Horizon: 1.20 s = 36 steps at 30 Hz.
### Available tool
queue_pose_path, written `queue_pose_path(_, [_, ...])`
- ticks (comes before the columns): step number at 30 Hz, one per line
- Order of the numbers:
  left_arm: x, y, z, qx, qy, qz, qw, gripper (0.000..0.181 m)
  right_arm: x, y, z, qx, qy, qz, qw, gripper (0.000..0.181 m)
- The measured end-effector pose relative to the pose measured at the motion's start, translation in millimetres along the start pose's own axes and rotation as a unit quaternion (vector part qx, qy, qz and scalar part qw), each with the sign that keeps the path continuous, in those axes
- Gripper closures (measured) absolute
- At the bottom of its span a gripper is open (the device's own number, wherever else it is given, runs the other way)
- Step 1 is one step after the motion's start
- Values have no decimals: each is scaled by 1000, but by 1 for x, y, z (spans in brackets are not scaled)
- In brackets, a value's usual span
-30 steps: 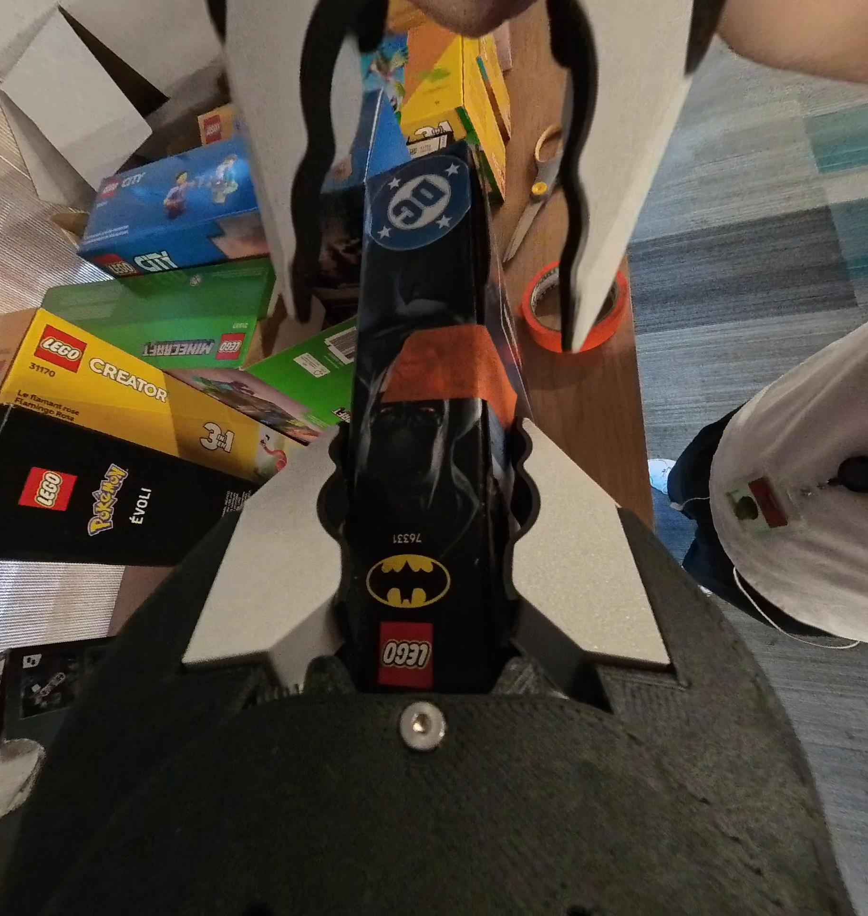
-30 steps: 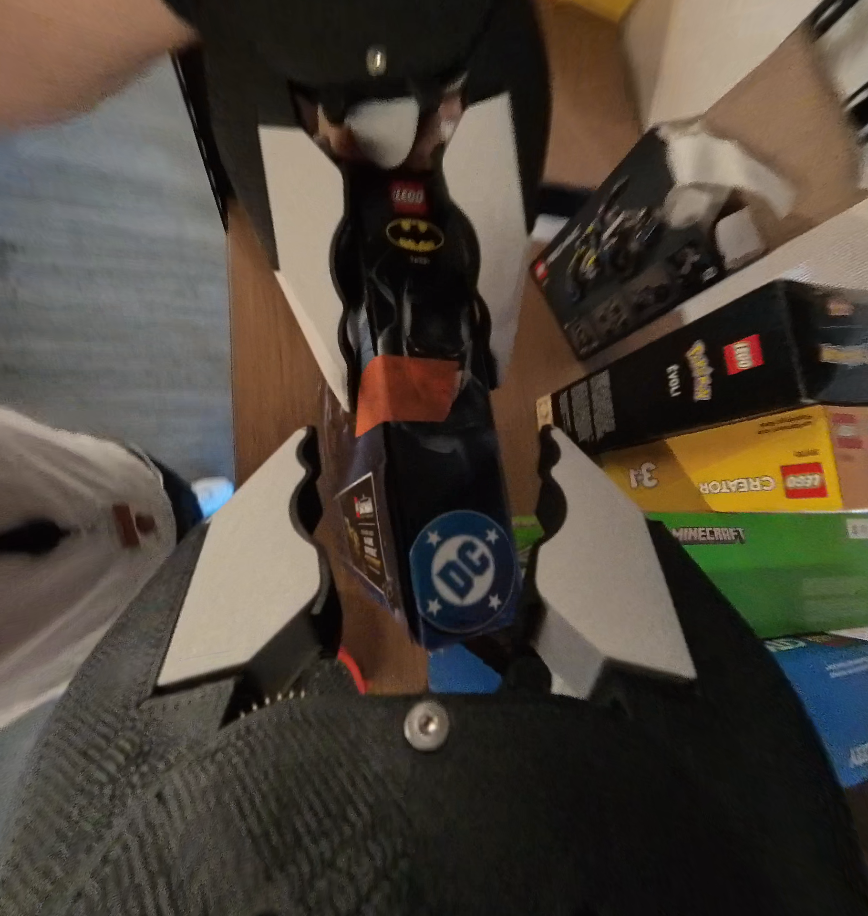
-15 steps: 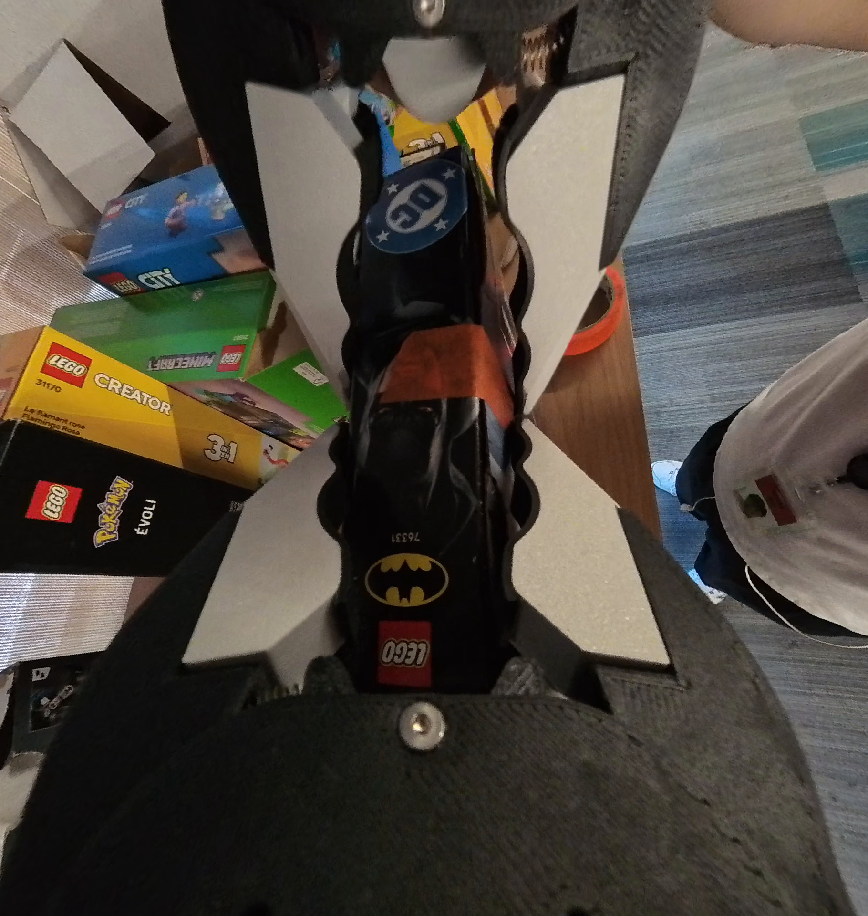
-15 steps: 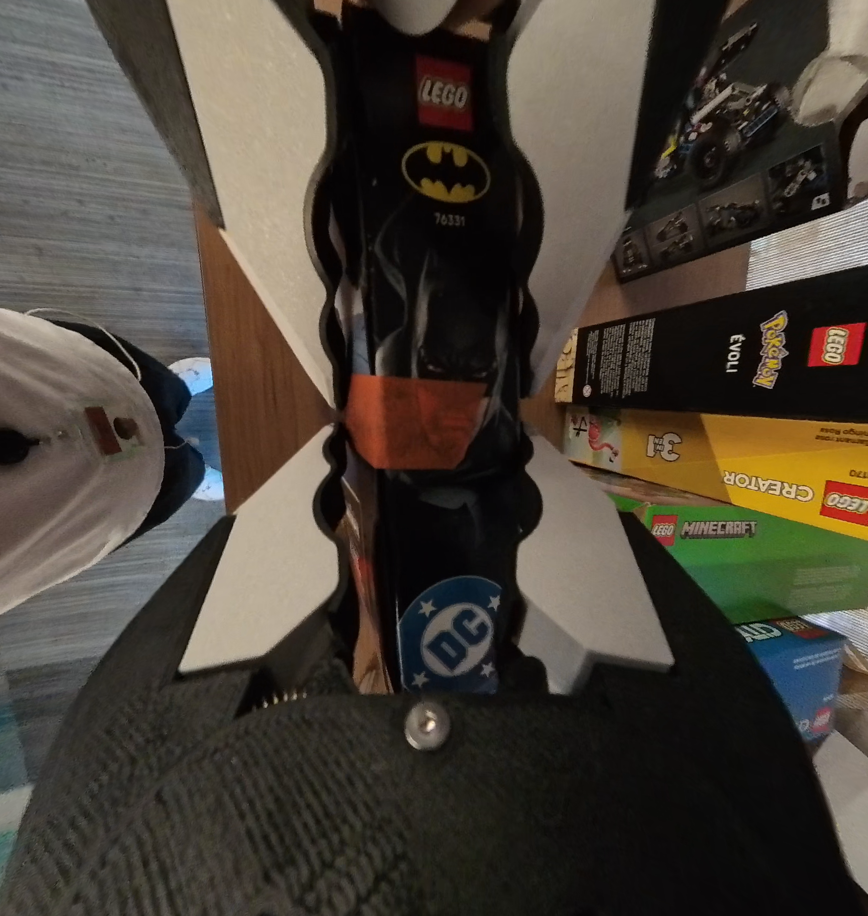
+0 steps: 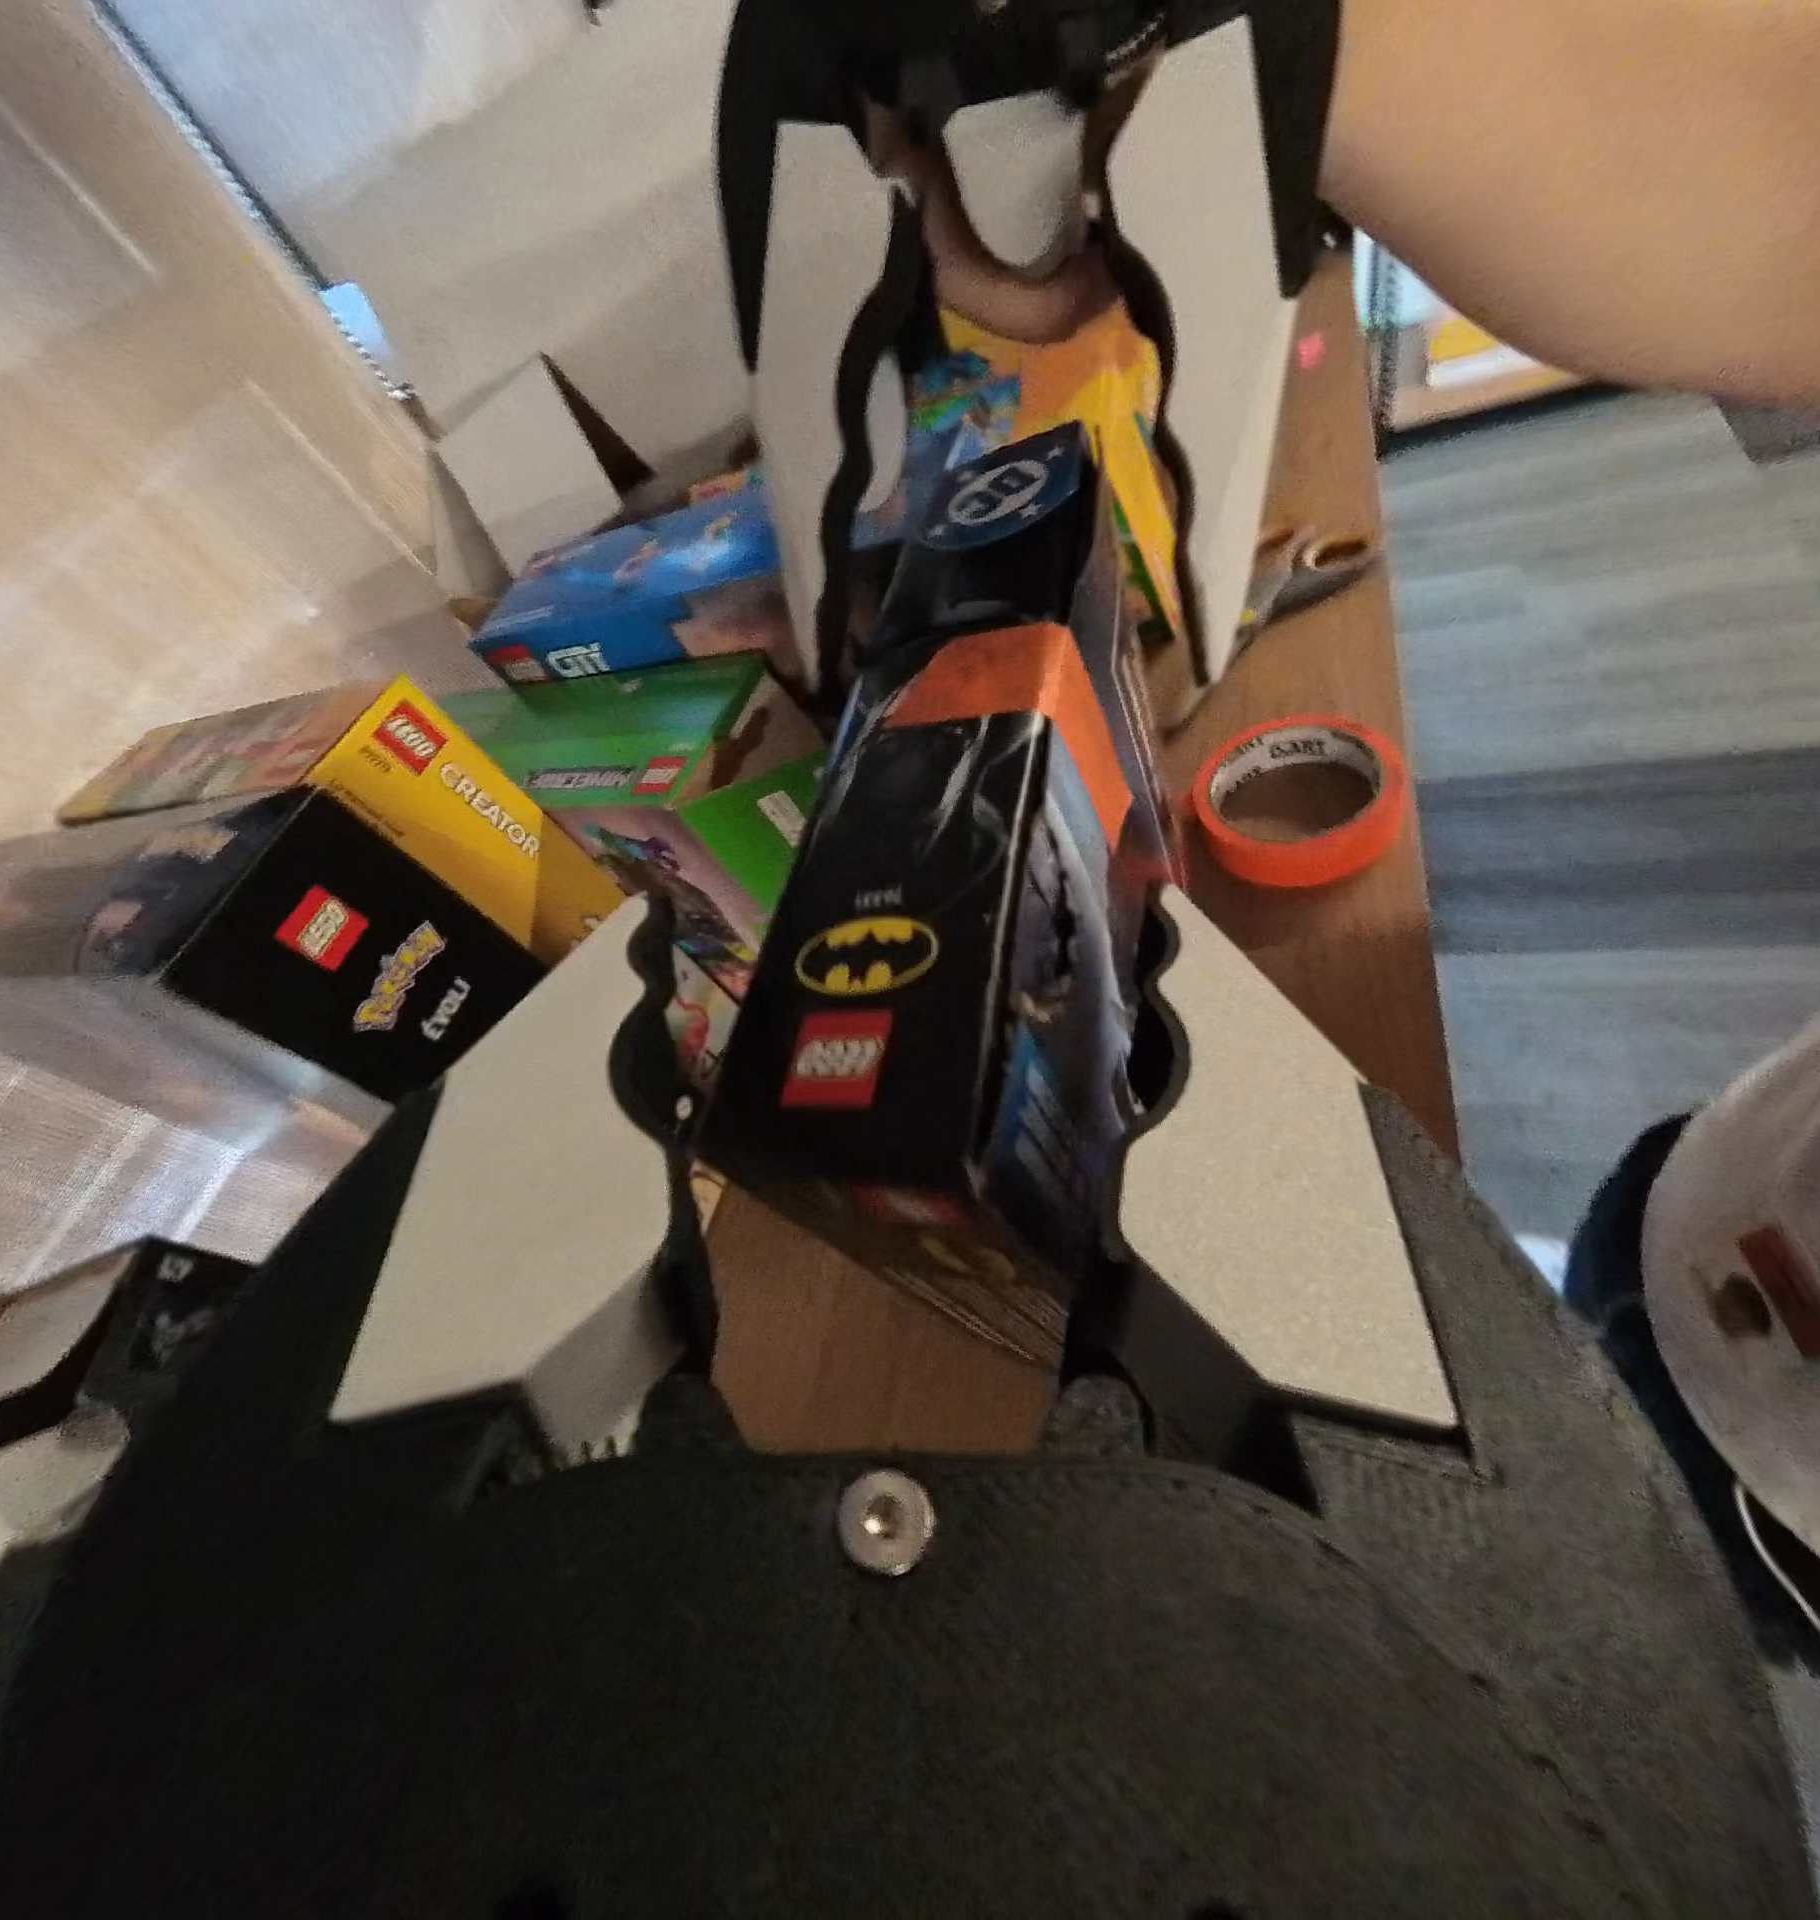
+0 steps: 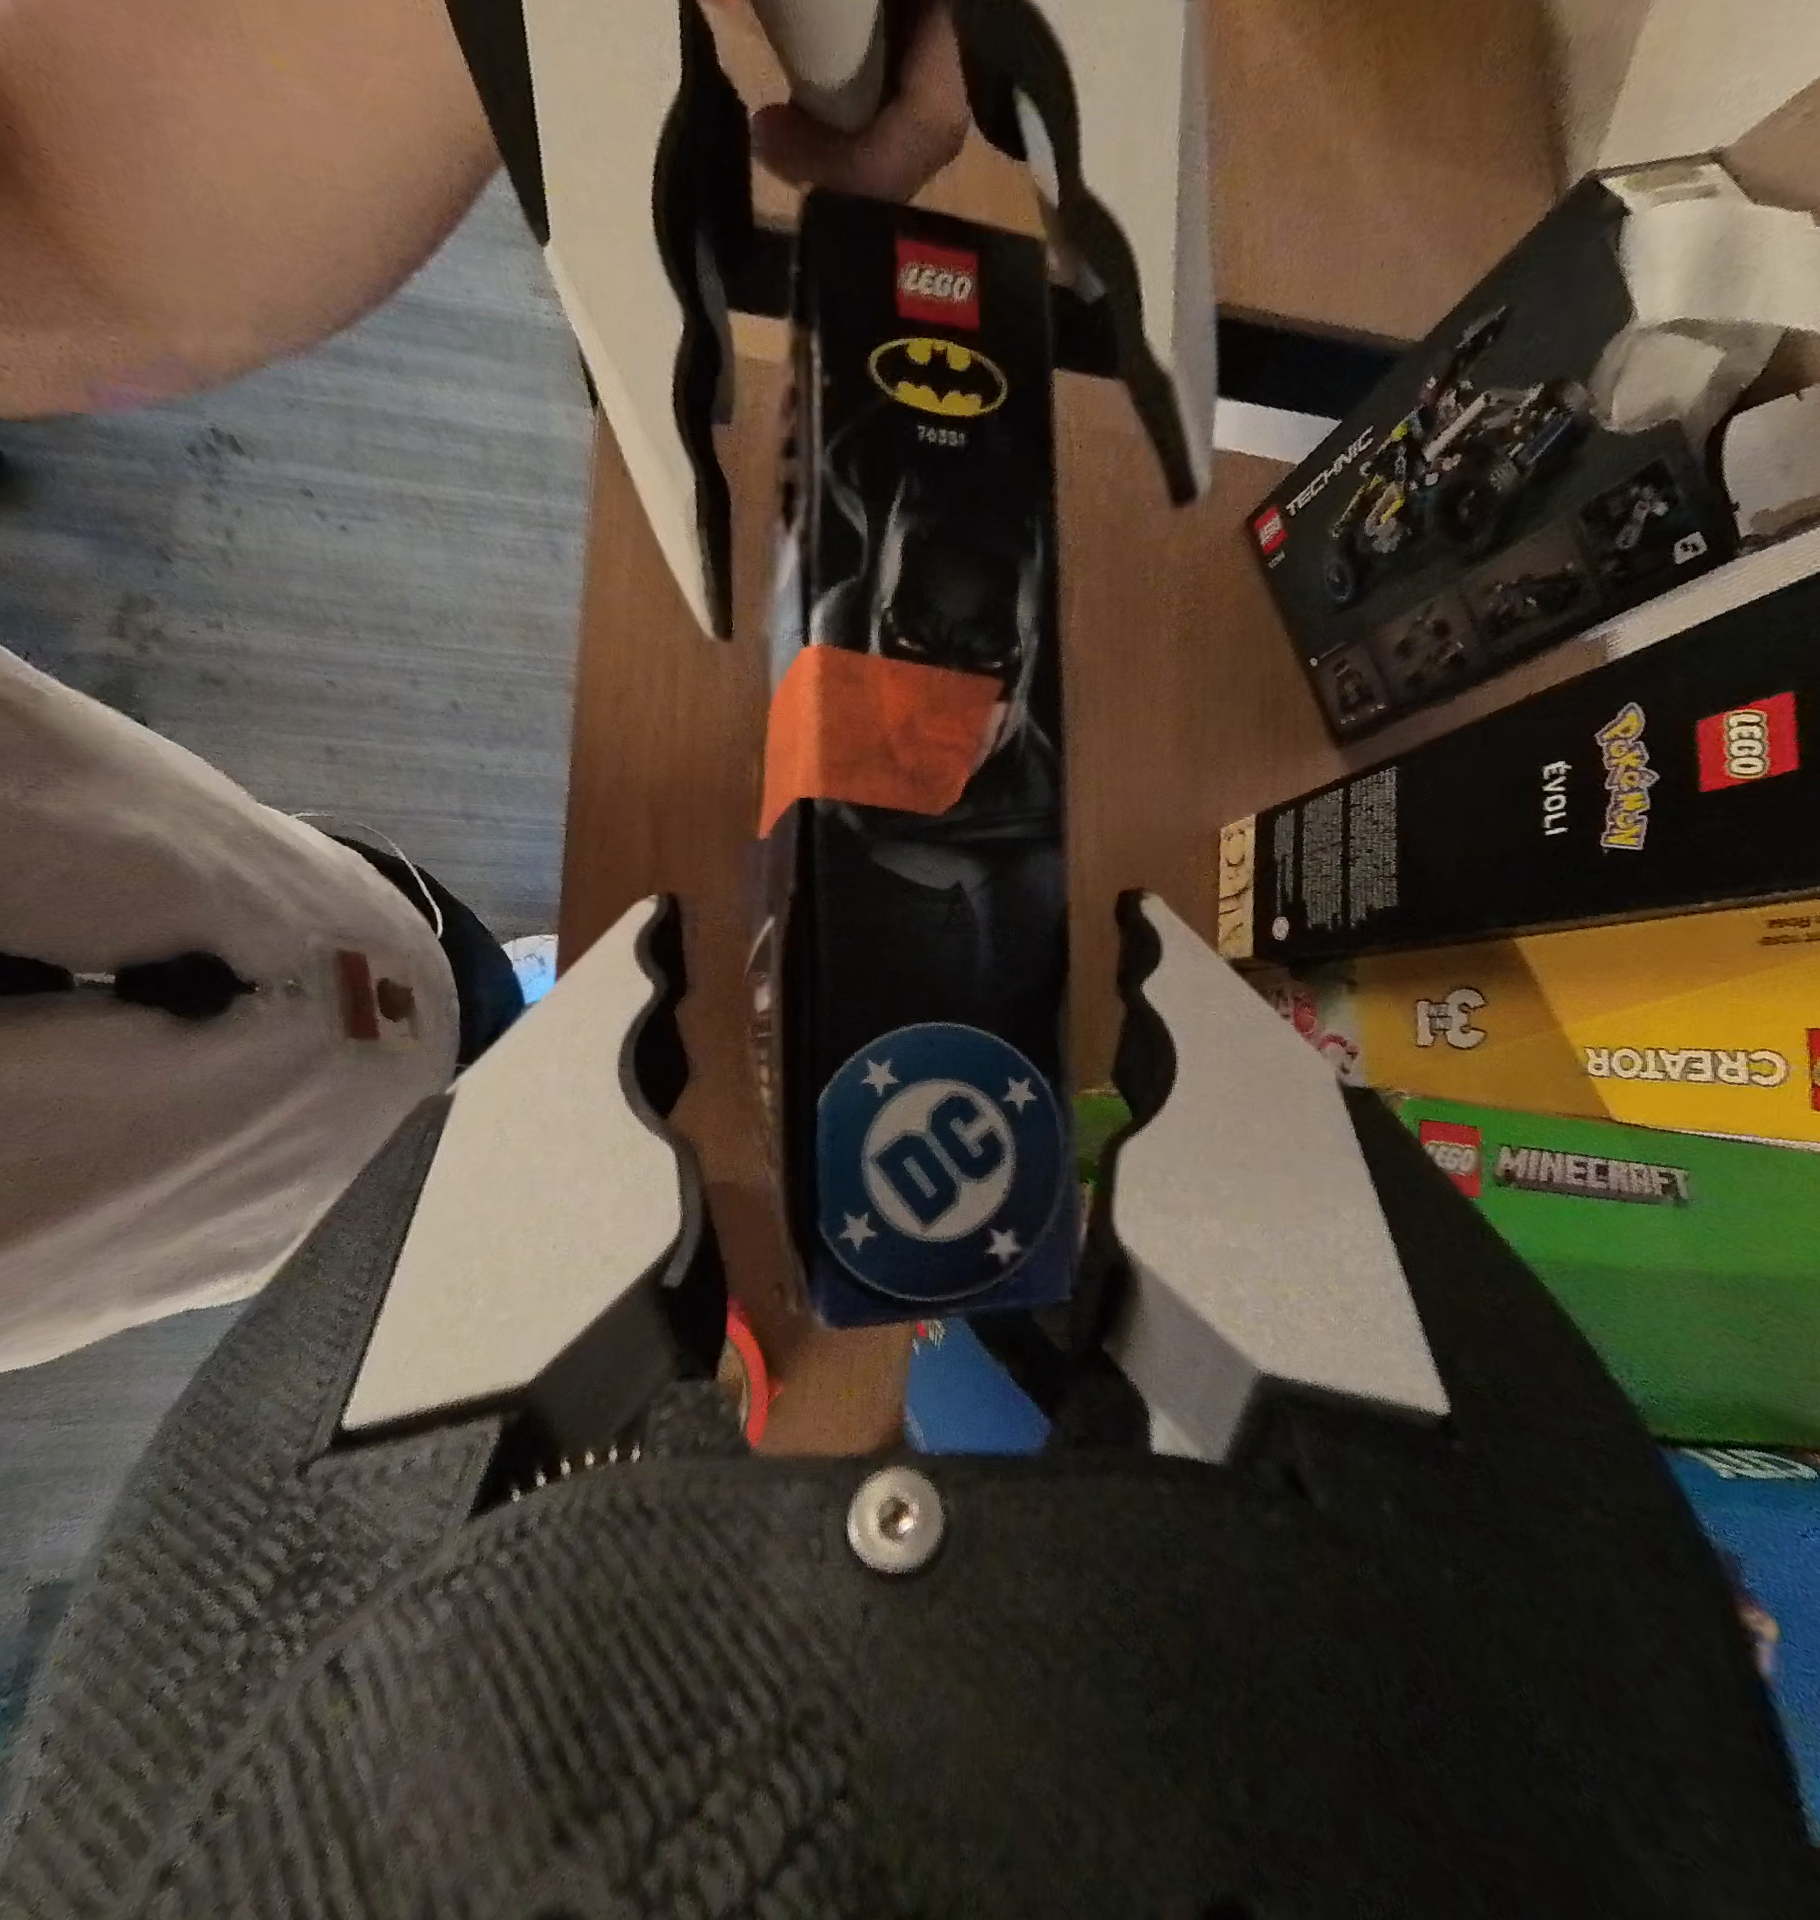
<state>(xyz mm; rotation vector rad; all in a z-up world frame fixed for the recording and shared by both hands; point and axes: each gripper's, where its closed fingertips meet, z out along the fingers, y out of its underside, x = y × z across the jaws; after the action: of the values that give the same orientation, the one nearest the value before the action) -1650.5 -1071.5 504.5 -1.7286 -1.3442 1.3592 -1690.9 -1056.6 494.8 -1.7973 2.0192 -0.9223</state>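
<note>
Long black cardboard toy box (image 5: 916, 935) with a round blue badge at one end stands on its narrow long edge on the brown wooden tabletop (image 5: 1332, 935), near the tabletop's edge, and runs lengthwise between the two tools. A strip of orange tape (image 5: 1010, 675) is wrapped over its middle. The left tool (image 5: 901, 899) straddles the end with the red and yellow marks. Its grey fingers are spread apart, with a clear gap to the box on one side, while on the other side contact cannot be made out. In the right wrist view the right tool (image 6: 895, 904) straddles the badge end of the box (image 6: 927, 582), its fingers also apart, with bare tabletop (image 6: 657, 727) showing on both sides. The two tools face each other along the box, with the right tool (image 5: 1010, 670) seen beyond it from the left wrist view. Just beside the box lies a roll of orange tape (image 5: 1301, 800), and farther along lies a pair of scissors (image 5: 1290, 582). On the other side sit more toy boxes close together: a large black box (image 5: 366, 935), a yellow box (image 5: 449, 790), a green box (image 5: 625, 738) and a blue box (image 5: 636, 592). A dark box showing a vehicle (image 6: 1457, 540) lies near the black one. A person in a white shirt (image 6: 158, 987) stands by the tabletop on grey carpet (image 5: 1612, 675).
</note>
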Motion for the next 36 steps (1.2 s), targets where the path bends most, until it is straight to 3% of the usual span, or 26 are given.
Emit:
queue_pose_path(2, [-3, 4, -7, 33, -32, -16, 999, 92, 2, 5, 5, -26, 15, -11, 999, 101])
queue_pose_path(3, [-3, 5, -11, 57, -45, -28, 997, 94, 7, 9, 7, -45, 36, -26, 998, 118])
queue_pose_path(7, [1, 29, -9, 126, -48, -99, 986, 101, 4, 7, 8, -46, 44, -42, 997, 118])
queue_pose_path(8, [5, 36, -6, 135, -33, -116, 983, 103, 4, 7, 9, -47, 46, -42, 997, 118])
queue_pose_path(11, [11, 43, 0, 169, -16, -135, 976, 115, -2, 1, 16, -58, 28, -29, 997, 93])
queue_pose_path(13, [12, 43, 0, 189, -13, -137, 972, 116, -4, -4, 24, -78, 12, -19, 997, 93])
queue_pose_path(19, [14, 43, -1, 199, -9, -128, 972, 117, -1, -14, 44, -139, -4, 7, 990, 103])
queue_pose_path(25, [15, 43, -2, 203, -9, -126, 971, 118, 4, -15, 46, -174, 7, 20, 984, 118])
queue_pose_path(28, [15, 43, -2, 205, -6, -124, 971, 118, 4, -15, 46, -167, 6, 13, 986, 116])
queue_pose_path(29, [15, 43, -2, 205, -6, -125, 971, 118, 5, -12, 45, -172, 13, 4, 985, 103])
queue_pose_path(32, [14, 43, -2, 205, -6, -127, 970, 119, 6, -2, 39, -194, 14, -6, 981, 116])
queue_pose_path(36, [13, 43, -2, 209, -4, -126, 970, 119, 8, -3, 38, -175, 20, -7, 984, 108])
